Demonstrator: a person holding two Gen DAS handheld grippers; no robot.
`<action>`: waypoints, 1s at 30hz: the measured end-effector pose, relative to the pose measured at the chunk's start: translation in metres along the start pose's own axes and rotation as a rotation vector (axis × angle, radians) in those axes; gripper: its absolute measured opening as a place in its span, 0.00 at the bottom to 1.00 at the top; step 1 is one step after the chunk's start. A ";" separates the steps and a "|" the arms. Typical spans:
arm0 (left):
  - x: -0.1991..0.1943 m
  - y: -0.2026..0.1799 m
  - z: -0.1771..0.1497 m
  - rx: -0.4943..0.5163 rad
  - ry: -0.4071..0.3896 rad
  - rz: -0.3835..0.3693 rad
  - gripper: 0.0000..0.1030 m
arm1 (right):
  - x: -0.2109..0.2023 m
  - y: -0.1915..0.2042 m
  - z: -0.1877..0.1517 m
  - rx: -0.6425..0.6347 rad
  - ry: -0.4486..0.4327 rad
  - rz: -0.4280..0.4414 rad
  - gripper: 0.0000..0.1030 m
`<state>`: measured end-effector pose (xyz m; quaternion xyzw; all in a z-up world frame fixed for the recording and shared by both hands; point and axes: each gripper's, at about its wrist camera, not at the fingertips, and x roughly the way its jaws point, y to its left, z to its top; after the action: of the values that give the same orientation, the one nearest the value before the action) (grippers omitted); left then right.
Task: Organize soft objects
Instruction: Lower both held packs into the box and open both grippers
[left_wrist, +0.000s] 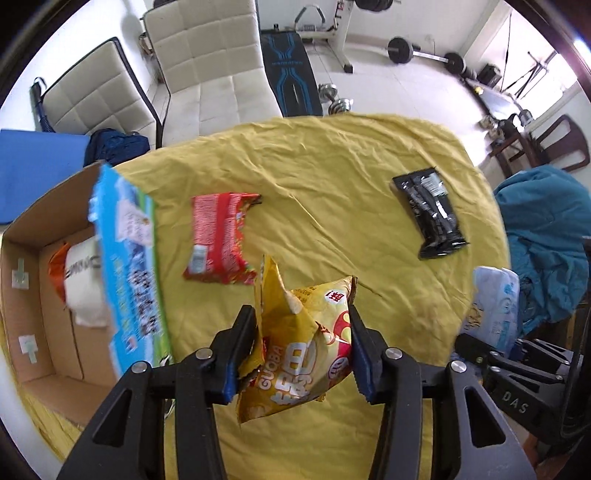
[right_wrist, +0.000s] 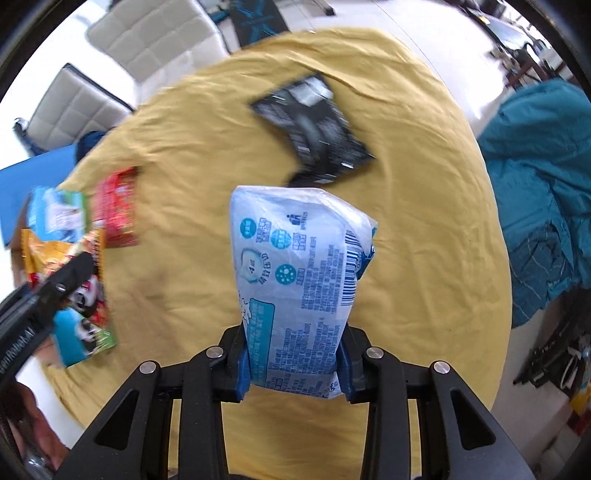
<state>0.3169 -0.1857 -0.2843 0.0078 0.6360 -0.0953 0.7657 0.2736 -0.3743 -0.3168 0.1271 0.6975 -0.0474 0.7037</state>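
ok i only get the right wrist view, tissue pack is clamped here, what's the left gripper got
Observer: The left gripper is shut on a crumpled yellow snack bag, which hangs clear above the yellow cloth.
Operator: and where does this stuff go, can't see any container from here
Observer: An open cardboard box stands at the left edge of the table in the left wrist view.
Operator: anything in it yet
Observer: Yes, a white roll with an orange packet beside it.
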 end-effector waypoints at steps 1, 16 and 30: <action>-0.011 0.005 -0.002 -0.003 -0.015 -0.008 0.43 | -0.008 0.011 -0.003 -0.013 -0.015 0.009 0.37; -0.117 0.137 -0.038 -0.112 -0.148 -0.067 0.43 | -0.094 0.171 -0.056 -0.192 -0.147 0.095 0.37; -0.083 0.329 -0.070 -0.291 -0.045 0.042 0.43 | -0.022 0.340 -0.061 -0.347 -0.045 0.089 0.37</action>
<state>0.2857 0.1583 -0.2529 -0.0920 0.6257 0.0137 0.7745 0.2971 -0.0343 -0.2563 0.0337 0.6731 0.1020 0.7317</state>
